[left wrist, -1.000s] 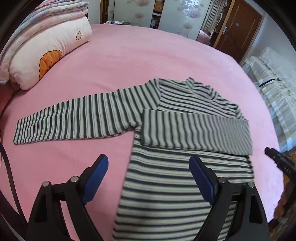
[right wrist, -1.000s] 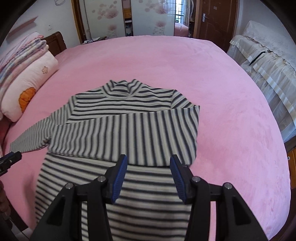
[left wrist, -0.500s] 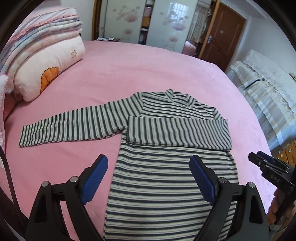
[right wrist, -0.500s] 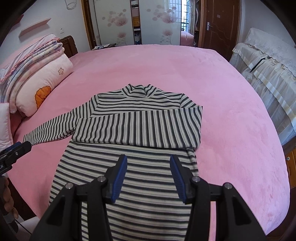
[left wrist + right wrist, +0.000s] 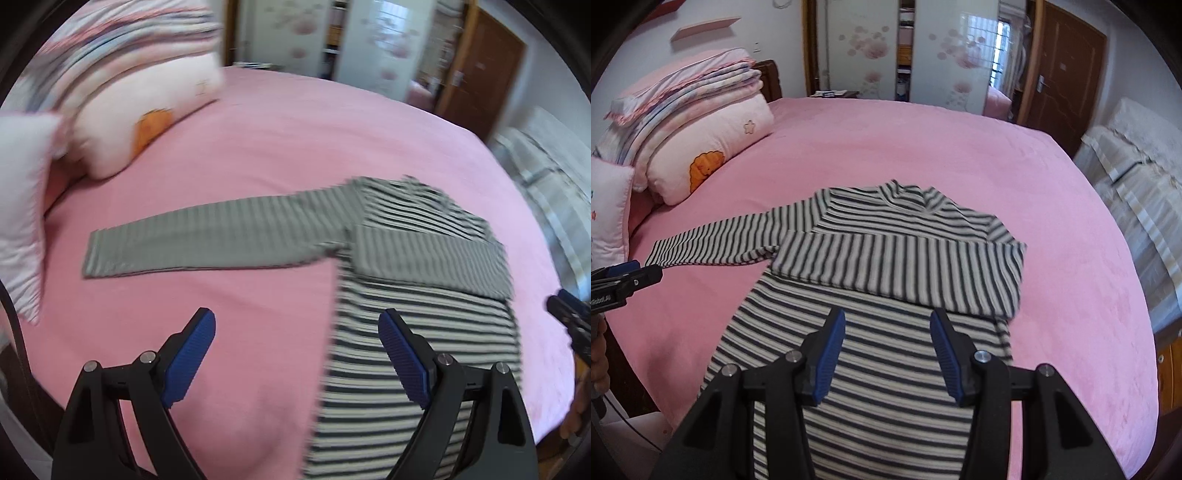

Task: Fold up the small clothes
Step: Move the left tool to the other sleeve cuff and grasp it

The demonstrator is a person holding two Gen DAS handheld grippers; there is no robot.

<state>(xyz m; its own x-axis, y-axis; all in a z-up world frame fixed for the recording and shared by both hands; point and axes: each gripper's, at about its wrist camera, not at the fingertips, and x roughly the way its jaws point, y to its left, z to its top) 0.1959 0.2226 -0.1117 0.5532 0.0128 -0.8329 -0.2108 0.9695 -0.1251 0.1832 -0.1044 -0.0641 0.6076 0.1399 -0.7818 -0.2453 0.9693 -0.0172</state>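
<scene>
A dark-and-white striped long-sleeved top (image 5: 886, 280) (image 5: 417, 332) lies flat on the pink bed (image 5: 942, 155). One sleeve (image 5: 905, 266) is folded across its chest; the other sleeve (image 5: 207, 240) (image 5: 713, 243) stretches out to the left. My left gripper (image 5: 297, 339) hovers open above the bed, near the top's left hem edge and below the outstretched sleeve, nothing between its blue pads. My right gripper (image 5: 888, 338) hovers half open above the top's lower body, empty. In the right wrist view the left gripper's tip (image 5: 628, 275) shows at the left edge, just beside the sleeve's cuff.
A stack of folded quilts and a pink pillow (image 5: 701, 147) with an orange print sit at the bed's left head end. A small white cushion (image 5: 22, 206) lies nearer. A covered sofa (image 5: 1137, 184) stands to the right, wardrobe doors and a brown door behind.
Both grippers have drawn back and risen from the top, so more of the bed shows. The left one has swung leftward, off the top's body and toward the outstretched sleeve.
</scene>
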